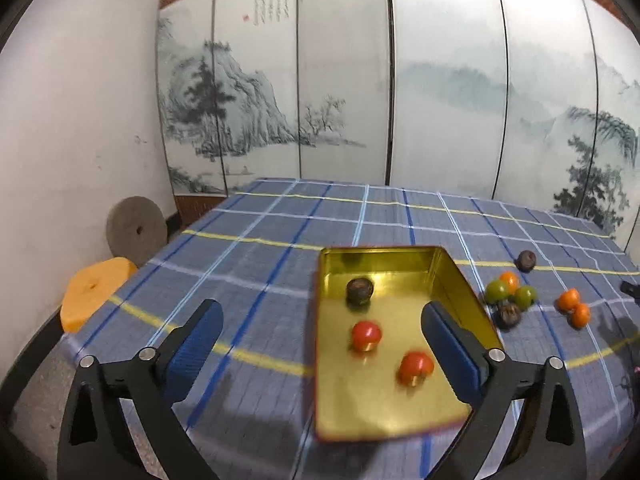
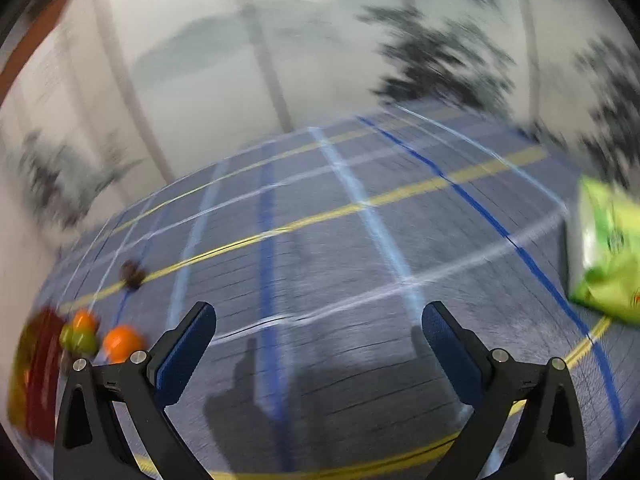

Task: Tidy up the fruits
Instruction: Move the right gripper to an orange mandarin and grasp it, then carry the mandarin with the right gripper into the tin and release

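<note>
A gold tin box (image 1: 460,292) with a red outside lies on the checked tablecloth. Inside it are a dark brown fruit (image 1: 359,290) and two red fruits (image 1: 366,335) (image 1: 415,367). My left gripper (image 1: 322,340) is open and empty above the box's near left part. To the right of the box lie two green fruits (image 1: 497,290), several orange fruits (image 1: 569,299) and two dark fruits (image 1: 525,260). My right gripper (image 2: 319,340) is open and empty over bare cloth. The right wrist view is blurred; the orange fruit (image 2: 121,341), green fruit (image 2: 78,339) and box (image 2: 38,372) show at its left.
A green snack bag (image 2: 608,248) lies at the table's right edge. A painted folding screen (image 1: 360,80) stands behind the table. An orange stool (image 1: 94,292) and a grey stone disc (image 1: 135,230) are on the floor to the left.
</note>
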Demonstrator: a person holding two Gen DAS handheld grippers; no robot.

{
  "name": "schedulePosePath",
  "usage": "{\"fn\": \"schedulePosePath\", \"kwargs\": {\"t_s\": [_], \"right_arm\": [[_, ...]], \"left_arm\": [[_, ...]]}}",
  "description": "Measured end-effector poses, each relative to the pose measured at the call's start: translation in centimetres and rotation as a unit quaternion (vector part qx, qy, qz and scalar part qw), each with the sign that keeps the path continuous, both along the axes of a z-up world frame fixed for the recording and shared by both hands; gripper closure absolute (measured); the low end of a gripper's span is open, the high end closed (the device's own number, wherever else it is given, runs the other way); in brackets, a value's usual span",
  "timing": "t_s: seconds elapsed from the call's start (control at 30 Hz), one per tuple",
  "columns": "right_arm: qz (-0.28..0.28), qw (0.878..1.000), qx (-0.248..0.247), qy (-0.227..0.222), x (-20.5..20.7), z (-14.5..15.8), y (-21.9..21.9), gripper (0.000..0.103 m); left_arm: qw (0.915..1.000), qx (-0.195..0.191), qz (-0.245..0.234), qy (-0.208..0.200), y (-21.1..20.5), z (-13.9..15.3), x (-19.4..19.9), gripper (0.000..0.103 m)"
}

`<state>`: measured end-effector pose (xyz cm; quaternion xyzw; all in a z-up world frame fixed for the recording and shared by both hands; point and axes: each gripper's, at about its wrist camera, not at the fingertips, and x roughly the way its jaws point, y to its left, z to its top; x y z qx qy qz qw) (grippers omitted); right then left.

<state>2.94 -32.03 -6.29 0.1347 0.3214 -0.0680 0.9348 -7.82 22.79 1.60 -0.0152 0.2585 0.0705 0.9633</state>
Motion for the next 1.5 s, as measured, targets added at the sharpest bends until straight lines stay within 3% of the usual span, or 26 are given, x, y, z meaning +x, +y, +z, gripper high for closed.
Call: {"fn": "schedulePosePath", "kwargs": {"t_s": [0.27, 0.47, 0.5, 0.53, 0.57, 0.6, 0.87, 0.97, 1.13, 1.5], "right_arm": [[0.155, 0.987, -0.022, 0.031, 0.2, -0.3, 10.0, 0.000], [0.191, 0.977, -0.049, 0.075, 1.9, -2.0, 14.2, 0.003], [0.189, 0.977, -0.045, 0.084, 2.3, -2.3, 14.4, 0.010], [0.189, 0.977, -0.044, 0.088, 2.5, -2.5, 14.4, 0.028], [0.187, 0.977, -0.045, 0.097, 2.8, -2.8, 14.5, 0.059], [0.184, 0.976, -0.047, 0.104, 3.1, -3.1, 14.5, 0.070], [0.176, 0.975, -0.099, 0.089, 1.8, -2.4, 15.3, 0.070], [0.173, 0.977, -0.099, 0.075, 0.6, -1.5, 15.1, 0.070], [0.179, 0.978, -0.092, 0.050, -0.4, 0.8, 15.7, 0.070], [0.262, 0.961, -0.092, -0.010, -0.7, 6.6, 24.6, 0.070]], "left_arm": [[0.9980, -0.049, -0.001, 0.041, 0.3, -5.0, -6.7, 0.003], [0.9939, -0.090, -0.002, 0.063, -0.2, -7.6, -7.9, 0.003], [0.9936, -0.093, -0.004, 0.064, -0.4, -7.8, -8.1, 0.003], [0.9936, -0.093, -0.007, 0.064, -0.7, -7.8, -8.2, 0.004], [0.9938, -0.091, -0.011, 0.063, -0.9, -7.8, -8.3, 0.004], [0.9939, -0.089, -0.013, 0.063, -1.0, -7.8, -8.4, 0.003], [0.9952, -0.078, -0.008, 0.058, -0.6, -7.4, -8.9, 0.003], [0.9963, -0.038, 0.027, 0.072, -0.5, -7.4, -8.6, 0.004], [0.9915, -0.029, 0.061, 0.111, 0.8, -8.5, -8.0, 0.004], [0.9847, -0.024, 0.097, 0.143, 3.0, -10.0, -8.7, 0.004]]}}
